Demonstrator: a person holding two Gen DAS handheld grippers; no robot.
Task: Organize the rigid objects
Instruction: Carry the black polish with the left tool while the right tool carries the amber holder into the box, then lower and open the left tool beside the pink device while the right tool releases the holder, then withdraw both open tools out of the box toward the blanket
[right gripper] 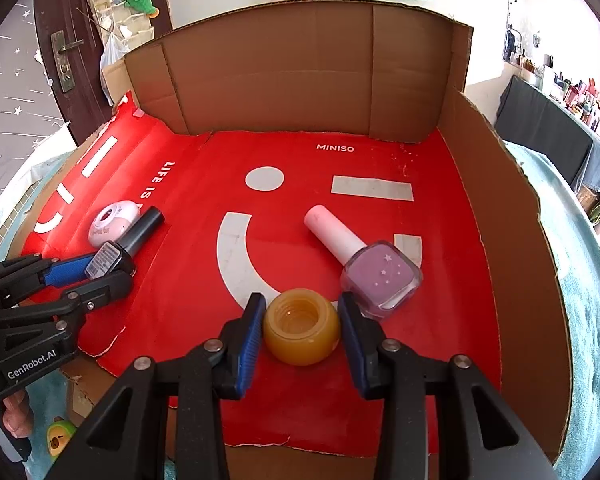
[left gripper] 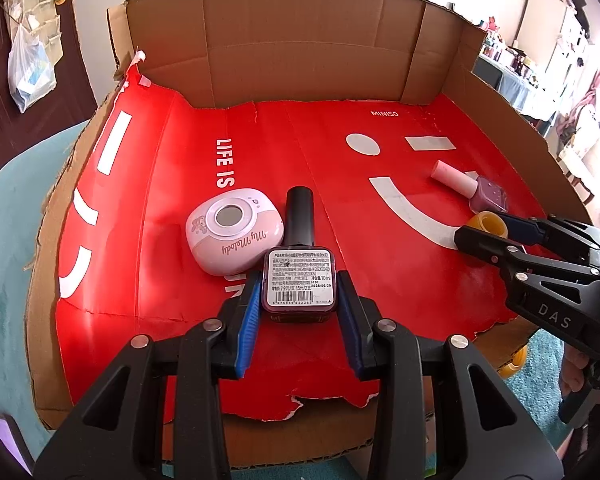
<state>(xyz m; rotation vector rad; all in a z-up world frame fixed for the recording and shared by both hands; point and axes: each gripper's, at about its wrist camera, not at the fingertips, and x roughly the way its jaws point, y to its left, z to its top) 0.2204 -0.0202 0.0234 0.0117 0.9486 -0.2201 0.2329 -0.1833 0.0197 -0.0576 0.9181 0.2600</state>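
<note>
A dark nail polish bottle (left gripper: 300, 240) with a black cap lies on the red sheet (left gripper: 380, 280), label end toward me. My left gripper (left gripper: 299, 276) is shut on its square base, both blue pads against its sides; the right wrist view shows this gripper (right gripper: 108, 272) at the left. A small amber jar (right gripper: 300, 326) sits mouth-up between the pads of my right gripper (right gripper: 300, 300), which is shut on it. Just right of the jar lies a pink nail polish bottle (right gripper: 364, 264). A pink My Melody case (left gripper: 232, 236) rests touching the dark bottle's left side.
The red MINISO sheet lines a low cardboard box with a tall back wall (left gripper: 300, 40) and a right wall (right gripper: 512, 240). Teal cloth (left gripper: 4, 260) surrounds the box. A small yellow-green toy (right gripper: 60, 436) lies outside the front left corner.
</note>
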